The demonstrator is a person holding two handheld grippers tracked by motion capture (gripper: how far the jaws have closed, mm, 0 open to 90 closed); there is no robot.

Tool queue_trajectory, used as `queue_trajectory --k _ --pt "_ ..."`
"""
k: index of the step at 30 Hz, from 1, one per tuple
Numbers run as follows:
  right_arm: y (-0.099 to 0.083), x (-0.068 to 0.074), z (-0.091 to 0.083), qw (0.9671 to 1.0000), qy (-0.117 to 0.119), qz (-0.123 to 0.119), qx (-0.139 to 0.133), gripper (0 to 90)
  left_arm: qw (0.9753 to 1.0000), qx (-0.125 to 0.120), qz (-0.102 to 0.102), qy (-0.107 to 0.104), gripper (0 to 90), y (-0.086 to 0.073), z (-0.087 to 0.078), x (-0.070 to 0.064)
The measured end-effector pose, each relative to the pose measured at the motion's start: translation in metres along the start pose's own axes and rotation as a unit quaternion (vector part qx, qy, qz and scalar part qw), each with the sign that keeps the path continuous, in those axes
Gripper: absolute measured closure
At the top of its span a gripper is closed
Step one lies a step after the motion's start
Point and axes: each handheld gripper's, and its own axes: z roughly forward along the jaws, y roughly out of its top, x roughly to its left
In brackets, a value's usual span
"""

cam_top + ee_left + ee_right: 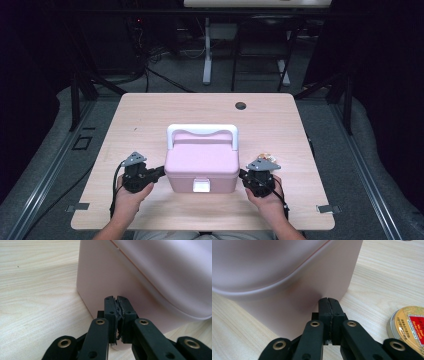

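Note:
A pink lidded box (202,165) with a white handle (202,131) and a white front latch (201,186) stands on the wooden table (150,120) near its front edge. My left gripper (160,172) is shut, its tips against the box's left wall (100,285). In the left gripper view the jaws (118,300) press together with nothing between them. My right gripper (242,175) is shut too, its tips at the box's right wall (287,302). The right gripper view shows its jaws (328,301) closed and empty.
A small round gold tin (408,323) with a red label lies on the table just right of the box (267,156), behind my right gripper. A cable hole (240,105) sits near the table's far edge. Dark floor and table legs lie beyond.

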Motion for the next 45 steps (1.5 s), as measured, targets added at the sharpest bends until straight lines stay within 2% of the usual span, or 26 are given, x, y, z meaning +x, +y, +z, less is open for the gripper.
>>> queue_trajectory --k 5,10,17,20,22,26,29,37,41,45 --pt "0.001 -0.004 0.0 0.9999 0.012 0.003 0.0 88.9 0.9999 0.01 0.008 -0.002 78.6 0.0 -0.001 0.004" --pt "0.001 -0.009 -0.002 0.9996 0.024 0.011 0.002 82.1 0.9998 0.01 0.016 0.0 71.8 0.001 -0.003 0.006" --pt "0.001 -0.012 -0.005 0.9998 0.02 0.005 0.001 71.9 0.9993 0.014 0.032 0.009 62.7 0.0 -0.005 0.007" --pt "0.002 -0.013 -0.006 0.9997 0.021 0.01 -0.001 68.1 0.9992 0.015 0.037 0.002 59.4 0.001 -0.007 0.009" --pt "0.002 -0.014 -0.007 0.9997 0.021 0.009 -0.003 65.0 0.9991 0.015 0.04 0.006 57.6 0.001 -0.009 0.01" --pt "0.002 -0.016 -0.009 0.9998 0.02 0.007 -0.004 60.7 0.9993 0.01 0.036 0.007 53.8 0.003 -0.012 0.014" --pt "0.002 -0.016 -0.01 0.9997 0.022 0.006 -0.004 58.6 0.9994 0.012 0.031 0.005 52.9 0.004 -0.013 0.016" --pt "0.005 -0.017 -0.015 0.9996 0.027 0.0 -0.002 55.2 0.9992 0.016 0.036 0.0 52.7 0.009 -0.017 0.015" --pt "0.011 -0.019 -0.021 0.9995 0.032 0.0 -0.005 52.9 0.9991 0.015 0.039 0.0 54.1 0.015 -0.021 0.015" --pt "0.019 -0.022 -0.027 0.9991 0.042 0.001 -0.003 52.1 0.9992 0.012 0.035 -0.01 54.1 0.025 -0.027 0.016"
